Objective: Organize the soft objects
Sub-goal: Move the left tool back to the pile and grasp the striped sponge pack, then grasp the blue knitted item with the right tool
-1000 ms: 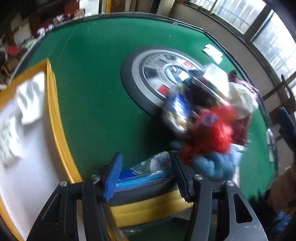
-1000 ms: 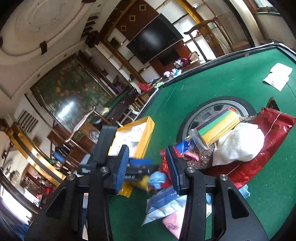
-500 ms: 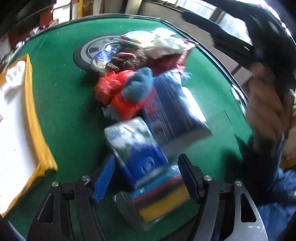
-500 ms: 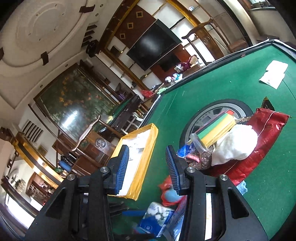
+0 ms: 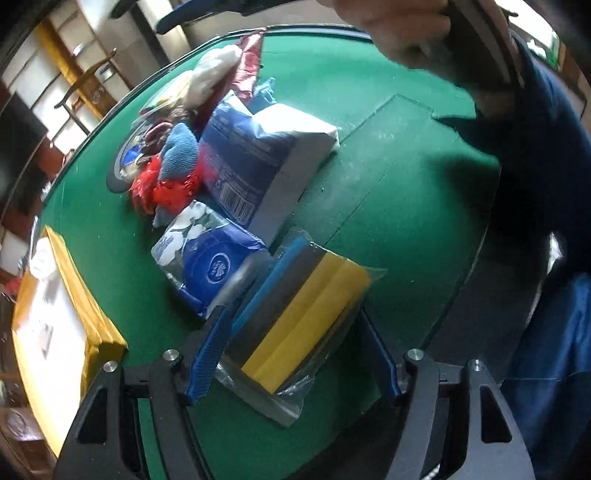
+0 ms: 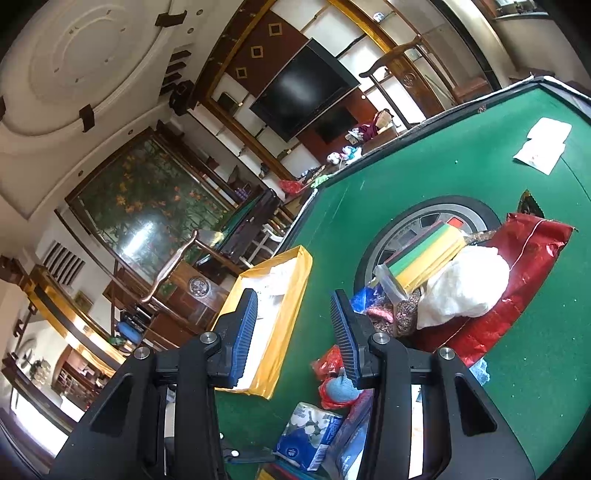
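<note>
The left tool (image 5: 295, 354) points steeply down at the green bench (image 5: 388, 92), and its jaws have just been opening; they now stand wide, with a clear plastic pack of sponges (image 5: 299, 314) lying on the felt between them. The left blue pad sits just beside the pack's dark edge, the right pad stands apart from the wrapper, so the tool is open and not clamping the pack. Inside the wrapper, blue, grey and yellow layers show side by side. Just beyond it lies a small blue tissue pack (image 5: 207, 254) with a white flower print, touching a larger blue and white packet (image 5: 258, 162). Farther off, a heap holds a blue knitted piece (image 5: 179, 155), something red and shiny (image 5: 166, 188) and a white fluffy bundle (image 5: 214, 74). A yellow-rimmed tray (image 5: 88, 317) with a white inside rests at the left edge of the bench. The right tool (image 6: 291, 332) hovers above the bench, its jaws parted with nothing between them, so it is open and empty. Past it, a second pack of sponges (image 6: 424, 258) leans on the heap, beside the white bundle and a red foil bag (image 6: 517, 277). A white paper (image 6: 543, 147) lies well apart near the far edge. A hand (image 5: 406, 29) and a dark blue sleeve (image 5: 535, 140) fill the upper right of the left wrist view.
</note>
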Tool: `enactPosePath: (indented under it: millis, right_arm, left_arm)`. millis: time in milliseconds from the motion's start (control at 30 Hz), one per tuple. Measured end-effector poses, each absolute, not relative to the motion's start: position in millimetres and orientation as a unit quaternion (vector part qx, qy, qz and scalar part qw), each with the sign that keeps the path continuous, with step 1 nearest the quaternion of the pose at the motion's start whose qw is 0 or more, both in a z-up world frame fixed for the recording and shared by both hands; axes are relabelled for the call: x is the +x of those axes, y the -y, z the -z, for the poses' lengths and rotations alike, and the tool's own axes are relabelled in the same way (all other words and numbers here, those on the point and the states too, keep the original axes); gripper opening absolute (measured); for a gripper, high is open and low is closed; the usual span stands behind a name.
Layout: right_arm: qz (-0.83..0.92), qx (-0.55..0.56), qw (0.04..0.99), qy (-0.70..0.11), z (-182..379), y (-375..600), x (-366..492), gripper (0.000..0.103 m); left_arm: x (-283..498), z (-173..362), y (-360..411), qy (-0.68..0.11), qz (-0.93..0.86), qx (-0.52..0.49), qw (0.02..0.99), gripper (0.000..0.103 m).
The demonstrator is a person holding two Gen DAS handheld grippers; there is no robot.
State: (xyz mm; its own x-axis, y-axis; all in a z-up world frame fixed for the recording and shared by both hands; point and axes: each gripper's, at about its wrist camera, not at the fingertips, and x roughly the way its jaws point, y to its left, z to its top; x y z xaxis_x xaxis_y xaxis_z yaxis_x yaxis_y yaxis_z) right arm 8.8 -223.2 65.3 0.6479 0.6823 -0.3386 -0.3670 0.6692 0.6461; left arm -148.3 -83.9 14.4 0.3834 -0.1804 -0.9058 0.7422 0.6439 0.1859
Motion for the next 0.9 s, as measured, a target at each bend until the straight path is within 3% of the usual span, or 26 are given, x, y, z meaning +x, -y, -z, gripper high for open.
enactPosePath:
  millis: [233, 367, 467, 567, 900]
  right_arm:
    - [-0.299, 0.256, 0.868, -0.304, -63.7, 216.4, 7.9, 0.041]
    - [-0.245, 0.215, 0.881, -0.343, -56.9, 211.2, 7.8, 0.041]
    - [-0.211, 0.196, 0.873, -0.395, -44.5, 212.9, 12.7, 0.041]
    - [-0.201, 0.188, 0.862, -0.426, -34.4, 211.8, 15.7, 0.041]
    - [-0.276, 0.09, 0.859, -0.421, -33.7, 154.8, 4.0, 0.041]
  left_arm:
    - [-112.4, -12.2, 57.5, -0.502, 0.263, 0.172, 0.806, 0.076]
    - [-92.2, -12.7, 22.7, -0.501, 0.192, 0.088, 0.839, 0.058]
    - [-88.1, -14.0, 7.6, -0.499, 0.18, 0.043, 0.847, 0.057]
    - [-87.4, -10.9, 5.1, -0.497, 0.168, 0.042, 0.85, 0.057]
    - [-95.1, -9.4, -13.0, -0.484, 0.159, 0.029, 0.86, 0.057]
